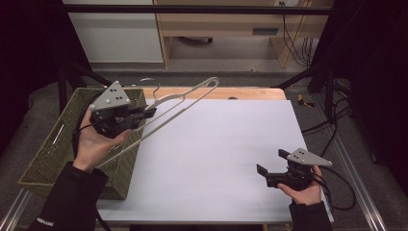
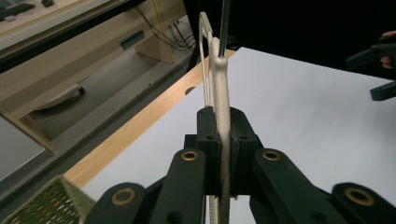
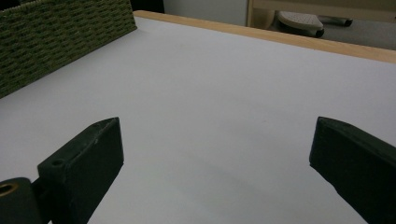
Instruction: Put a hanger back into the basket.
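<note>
Here, high view: left tool point(image 1: 144, 114) sits at approx. 10 o'clock of the frame, above the near-right rim of the wicker basket point(image 1: 57, 144), its grey three-cornered plate facing up. Its jaws are closed tight on a pale clothes hanger point(image 1: 178, 103), pinching one thin arm of it. The hanger is off the bench point(image 1: 216, 159), tilted; its rounded shoulder end points toward 1 o'clock from the left tool, its lower bar runs down toward 7 o'clock past the person's left hand point(image 1: 94, 144), and its metal hook point(image 1: 151, 84) rises at 12 o'clock over the basket's far corner.

Left gripper view: both black jaws press flat against the hanger's point(image 2: 223, 107) pale bar, no gap either side; bar runs straight up to 12 o'clock, w/ the bench's wooden edge beyond.

Right tool point(image 1: 269, 166), high view: approx. 4 o'clock, low over the bench's white top, well apart from the hanger, held by the right hand point(image 1: 303, 190). Right gripper view: jaws spread wide, nothing btwn. them, white surface point(image 3: 210, 116) beneath; basket wall point(image 3: 60, 32) at 10 o'clock.
</note>
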